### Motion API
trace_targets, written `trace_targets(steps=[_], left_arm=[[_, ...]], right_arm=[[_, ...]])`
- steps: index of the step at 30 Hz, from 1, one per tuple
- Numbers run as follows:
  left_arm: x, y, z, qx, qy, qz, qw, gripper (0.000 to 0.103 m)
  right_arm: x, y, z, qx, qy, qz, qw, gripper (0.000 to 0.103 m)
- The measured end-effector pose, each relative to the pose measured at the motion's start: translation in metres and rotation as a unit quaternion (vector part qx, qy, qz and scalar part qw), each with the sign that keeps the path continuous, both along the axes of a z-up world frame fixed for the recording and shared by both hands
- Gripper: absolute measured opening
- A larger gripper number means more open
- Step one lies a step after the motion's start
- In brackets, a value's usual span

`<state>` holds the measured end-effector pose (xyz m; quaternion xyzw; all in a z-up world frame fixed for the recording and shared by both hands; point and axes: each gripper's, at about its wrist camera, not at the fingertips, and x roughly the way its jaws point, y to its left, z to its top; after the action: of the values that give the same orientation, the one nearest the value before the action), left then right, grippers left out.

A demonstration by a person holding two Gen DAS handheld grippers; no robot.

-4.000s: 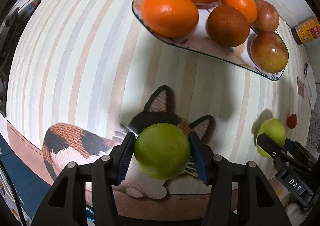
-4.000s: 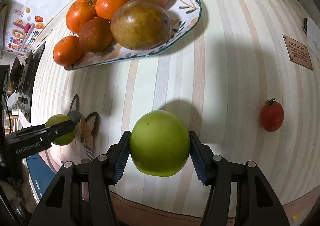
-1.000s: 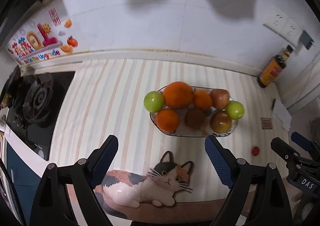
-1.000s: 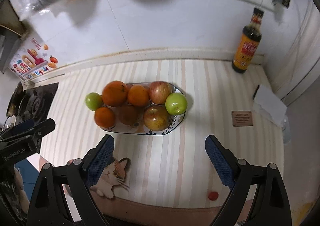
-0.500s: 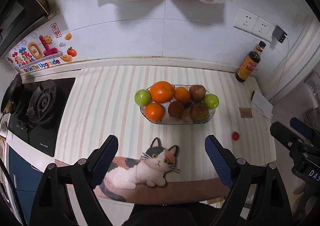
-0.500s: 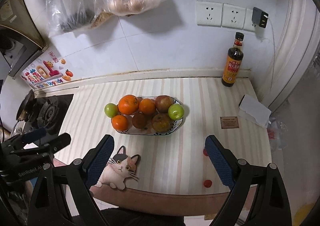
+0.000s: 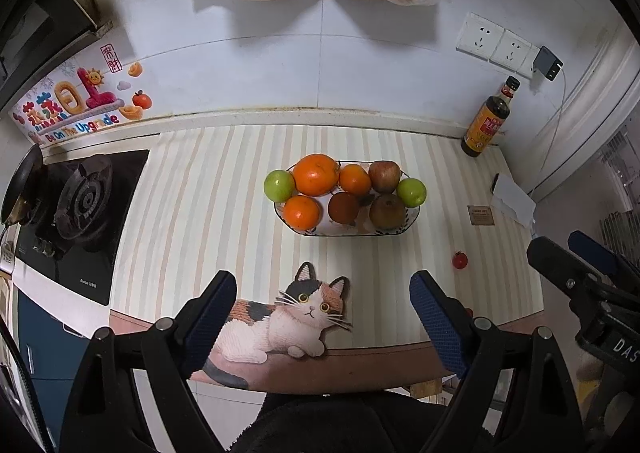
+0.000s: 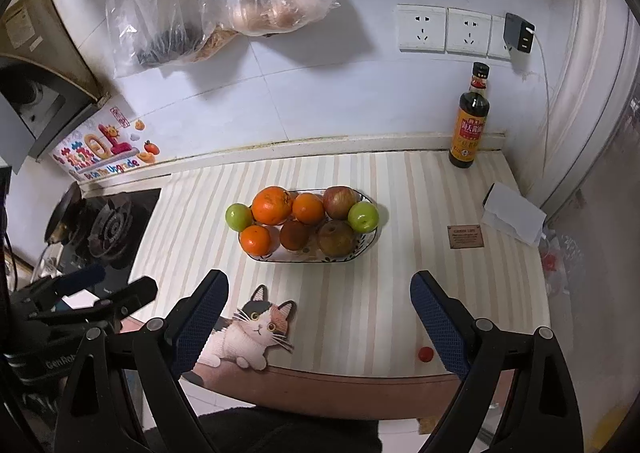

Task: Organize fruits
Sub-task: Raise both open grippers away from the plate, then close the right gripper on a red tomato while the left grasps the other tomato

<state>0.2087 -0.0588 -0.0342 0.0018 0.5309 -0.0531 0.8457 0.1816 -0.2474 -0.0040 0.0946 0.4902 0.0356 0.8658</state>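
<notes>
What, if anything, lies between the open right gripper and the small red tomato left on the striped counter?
Nothing visible: the small red tomato lies apart on bare striped counter, just inside the right gripper's right-hand finger.

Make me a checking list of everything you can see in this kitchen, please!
Surface: striped counter, wooden front edge.
Job's things: patterned plate holds three oranges, two reddish apples, one dark brown fruit; one green apple at its left end, another green apple at its right end; small red tomato loose near the front edge.
Clutter: cat mat, sauce bottle, brown card, white paper.
Grippers: left hand-held gripper open, empty; right hand-held gripper open, empty.
Cables: white cord from charger in the wall socket.
Surroundings: gas stove, hanging plastic bags, wall sticker.
</notes>
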Motion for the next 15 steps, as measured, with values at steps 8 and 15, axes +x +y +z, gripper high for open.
trace_targets(steps=[8, 15], left_arm=[[0.012, -0.007, -0.009, 0.011, -0.003, -0.002, 0.9999, 0.103], [0.035, -0.031, -0.036, 0.035, 0.005, -0.018, 0.9992, 0.103]], right_arm=[[0.011, -0.016, -0.014, 0.027, -0.006, -0.015, 1.000, 0.099], [0.022, -0.058, -0.070, 0.062, 0.048, -0.058, 0.995, 0.099]])
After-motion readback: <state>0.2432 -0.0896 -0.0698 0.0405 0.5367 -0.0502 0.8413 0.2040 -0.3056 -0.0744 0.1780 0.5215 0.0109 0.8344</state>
